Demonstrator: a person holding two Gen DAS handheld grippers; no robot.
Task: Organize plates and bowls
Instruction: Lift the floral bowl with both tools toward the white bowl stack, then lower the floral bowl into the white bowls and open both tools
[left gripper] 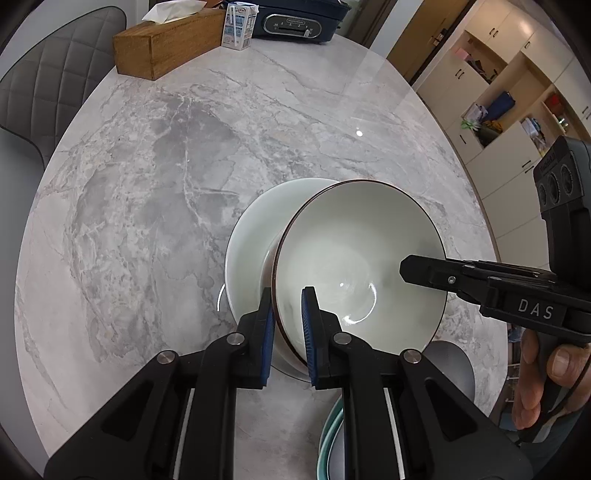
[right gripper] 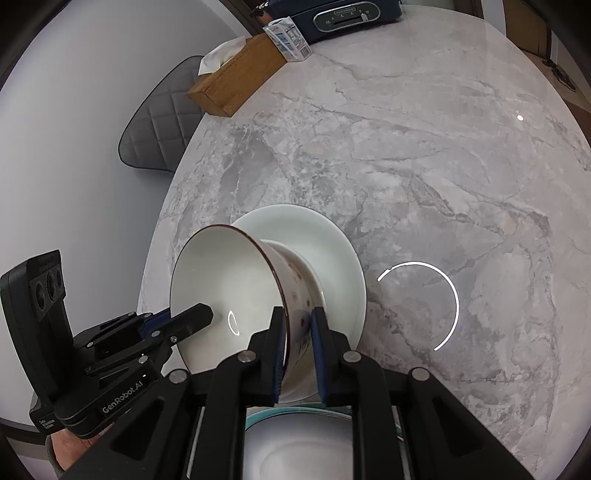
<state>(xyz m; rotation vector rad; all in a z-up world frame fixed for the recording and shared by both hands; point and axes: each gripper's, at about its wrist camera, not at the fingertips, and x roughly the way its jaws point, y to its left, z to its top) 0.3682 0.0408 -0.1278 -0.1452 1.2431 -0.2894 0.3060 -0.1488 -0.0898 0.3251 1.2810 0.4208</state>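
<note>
Round grey marble table (left gripper: 166, 184), near edge cut off under the gripper bodies in both wrist views; quilted grey chair (left gripper: 55, 74) tucked at the far left, only partly in frame. Open shelving and cupboards (left gripper: 509, 103) along the right wall, contents too small to name. At the table's far end: wooden tissue box (left gripper: 162, 48), small carton (left gripper: 238, 26) just beside it, dark appliance (left gripper: 299, 18) behind, top cut off. White plate (left gripper: 247, 236) flat on the table, mostly covered by the bowl above it. White bowl (left gripper: 351, 251) with dark rim, tilted over the plate; faint floral pattern on the outside (right gripper: 299, 291) hard to make out; contact between foot and plate not resolvable. Teal-rimmed dish (right gripper: 295, 435) low in frame, largely hidden behind the fingers, shape unclear. Left gripper (left gripper: 288, 321) nearly closed, blue pads pinching the bowl's rim on one side. Right gripper (right gripper: 298, 332) likewise nearly closed, clamped on the opposite wall of the bowl; also visible from the left view (left gripper: 424, 271), with a hand (left gripper: 546, 384) on its handle, half cut off at the frame edge. Bright ring-shaped reflection (right gripper: 436, 306) on the marble
</note>
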